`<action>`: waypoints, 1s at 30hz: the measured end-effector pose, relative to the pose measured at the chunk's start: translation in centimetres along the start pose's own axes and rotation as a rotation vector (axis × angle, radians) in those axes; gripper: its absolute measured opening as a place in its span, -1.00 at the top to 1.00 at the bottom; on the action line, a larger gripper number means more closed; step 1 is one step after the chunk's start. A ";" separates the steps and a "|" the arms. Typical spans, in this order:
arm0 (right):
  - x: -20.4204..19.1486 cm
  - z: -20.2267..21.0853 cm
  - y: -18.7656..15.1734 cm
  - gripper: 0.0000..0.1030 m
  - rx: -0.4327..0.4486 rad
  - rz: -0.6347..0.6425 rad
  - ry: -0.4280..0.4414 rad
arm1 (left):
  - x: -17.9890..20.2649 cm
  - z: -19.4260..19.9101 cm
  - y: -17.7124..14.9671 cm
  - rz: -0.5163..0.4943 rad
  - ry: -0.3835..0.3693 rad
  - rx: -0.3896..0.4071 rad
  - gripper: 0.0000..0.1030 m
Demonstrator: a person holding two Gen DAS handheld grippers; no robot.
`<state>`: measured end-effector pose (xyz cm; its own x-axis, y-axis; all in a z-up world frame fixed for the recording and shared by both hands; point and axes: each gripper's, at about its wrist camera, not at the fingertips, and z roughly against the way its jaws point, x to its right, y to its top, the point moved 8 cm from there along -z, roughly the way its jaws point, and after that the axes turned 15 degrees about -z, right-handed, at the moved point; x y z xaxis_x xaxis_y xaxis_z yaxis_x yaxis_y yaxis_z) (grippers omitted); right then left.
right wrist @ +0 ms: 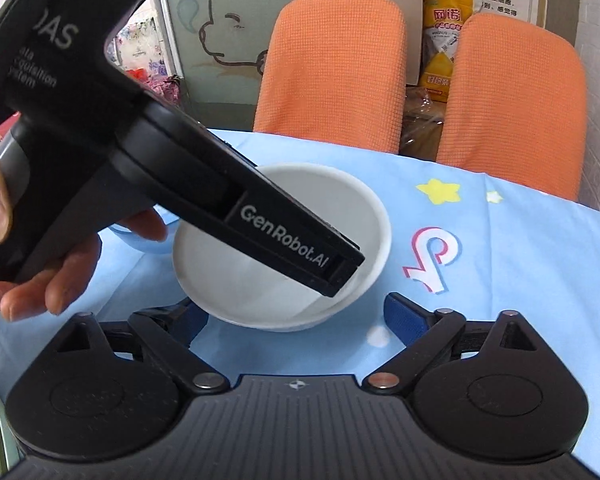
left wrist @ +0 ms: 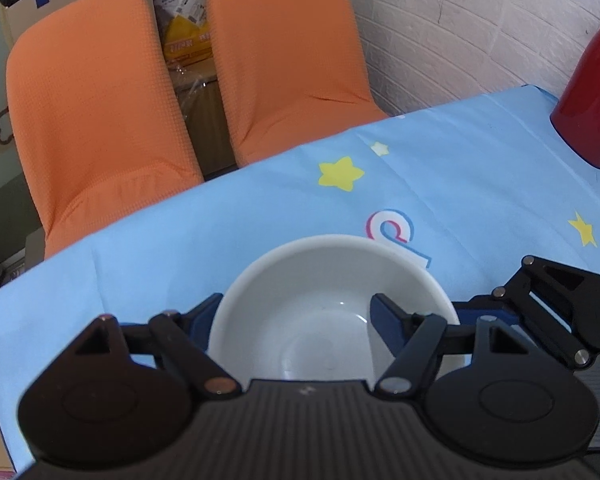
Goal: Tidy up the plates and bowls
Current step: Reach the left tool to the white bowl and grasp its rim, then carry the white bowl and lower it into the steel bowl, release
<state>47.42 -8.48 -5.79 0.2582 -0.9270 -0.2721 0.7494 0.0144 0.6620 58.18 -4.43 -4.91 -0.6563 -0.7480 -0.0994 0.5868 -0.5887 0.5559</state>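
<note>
A white bowl (left wrist: 324,280) stands on the blue star-print tablecloth (left wrist: 440,184), near its front edge. My left gripper (left wrist: 296,314) points down at the bowl with its jaws apart. Its left finger is outside the bowl's left wall and its right finger (left wrist: 388,316) is inside, clear of the wall. In the right wrist view a hand (right wrist: 40,276) holds the left gripper's body (right wrist: 228,208) slanting over the bowl (right wrist: 332,200). My right gripper (right wrist: 290,312) is open just in front of the bowl's near rim, with nothing between its fingers.
Two orange-covered chairs (left wrist: 100,120) (left wrist: 284,60) stand behind the table's far edge. A red jug (left wrist: 592,92) sits at the table's right, by a white brick wall. A light blue rim (right wrist: 128,238) shows under the hand, left of the bowl. Boxes and bags stand behind the chairs.
</note>
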 end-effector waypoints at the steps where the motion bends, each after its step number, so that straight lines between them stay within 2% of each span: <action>1: -0.1 0.1 0.0 -1.00 -0.001 0.001 0.003 | 0.0 0.0 -0.1 0.000 0.000 0.002 -0.41; 6: -0.5 1.8 0.5 -1.00 0.074 0.047 -0.017 | 0.4 0.5 -0.2 -0.015 0.010 0.026 -0.40; 11: -0.8 3.1 0.5 -1.00 0.106 0.073 -0.037 | 0.8 1.9 -0.2 0.006 0.006 0.056 -0.40; 16: -1.1 5.7 0.6 -1.00 0.154 0.116 -0.057 | 2.7 5.3 0.2 -0.004 0.029 0.106 -0.40; 20: -1.4 9.3 -0.2 -1.00 0.198 0.126 -0.066 | 5.5 8.9 -0.2 -0.021 0.044 0.147 -0.40; 24: -1.5 13.6 -2.8 -1.00 0.230 0.115 -0.075 | 9.7 12.1 -2.0 -0.036 0.030 0.168 -0.40; 30: -3.5 18.6 -9.3 -1.00 0.226 0.089 -0.116 | 16.9 14.9 -6.3 -0.073 0.011 0.176 -0.42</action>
<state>28.18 -12.33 1.97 0.2362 -0.9626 -0.1327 0.5686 0.0262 0.8222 36.31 -8.83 2.24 -0.6883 -0.7092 -0.1528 0.4452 -0.5792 0.6828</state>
